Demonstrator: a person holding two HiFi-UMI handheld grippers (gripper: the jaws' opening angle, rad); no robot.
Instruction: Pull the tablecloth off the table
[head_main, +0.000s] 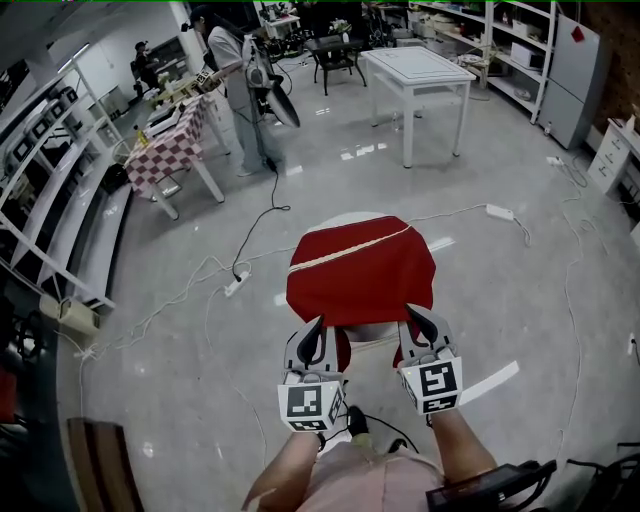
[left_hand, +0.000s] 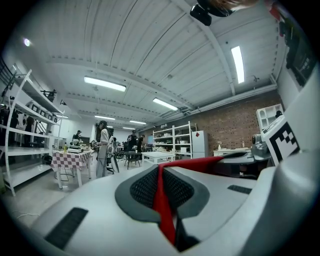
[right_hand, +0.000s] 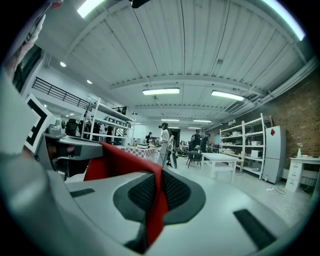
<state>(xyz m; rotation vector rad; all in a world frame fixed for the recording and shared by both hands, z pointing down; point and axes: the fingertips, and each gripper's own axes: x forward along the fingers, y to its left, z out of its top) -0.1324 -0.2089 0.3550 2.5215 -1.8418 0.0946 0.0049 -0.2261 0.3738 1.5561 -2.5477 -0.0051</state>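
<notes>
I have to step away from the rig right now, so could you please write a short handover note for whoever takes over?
Left gripper: shut on the near edge of the red tablecloth.
Right gripper: shut on the same edge, further right.
Things: the cloth covers most of the small round table, with only a sliver of the far rim bare. Cables lie on the floor around it.
Done: both grips taken on the cloth.
Left: draw the cloth towards you, probably evenly with both hands, until it clears the table.
</notes>
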